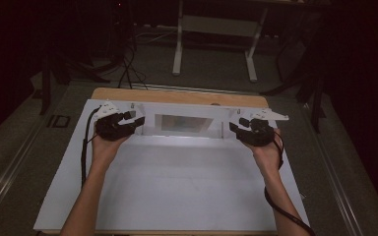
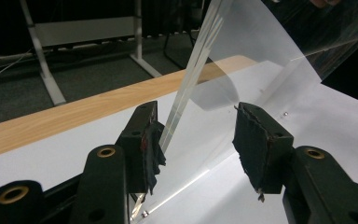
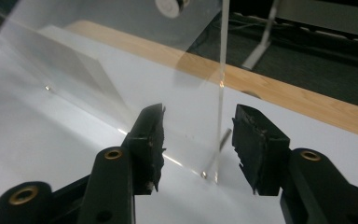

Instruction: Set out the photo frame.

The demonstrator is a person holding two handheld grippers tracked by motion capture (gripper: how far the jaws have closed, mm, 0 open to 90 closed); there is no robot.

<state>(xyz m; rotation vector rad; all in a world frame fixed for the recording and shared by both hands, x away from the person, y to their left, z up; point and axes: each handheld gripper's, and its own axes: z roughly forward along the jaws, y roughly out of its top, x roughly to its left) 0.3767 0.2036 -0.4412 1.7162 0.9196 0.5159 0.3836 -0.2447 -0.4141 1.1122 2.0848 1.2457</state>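
The left gripper (image 2: 198, 140) stood open astride one end panel of the clear acrylic stand (image 1: 184, 124), pads not pressing. The right gripper (image 3: 198, 144) was likewise open around the opposite end panel. The stand stood upright at the far edge of the white board (image 1: 177, 187) on the wooden table (image 1: 177, 96).

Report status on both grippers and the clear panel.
Left gripper open, clear acrylic stand edge between jaws, not pinched. Right gripper open, its end panel between jaws, untouched. Stand upright on white board. Nothing in the way.
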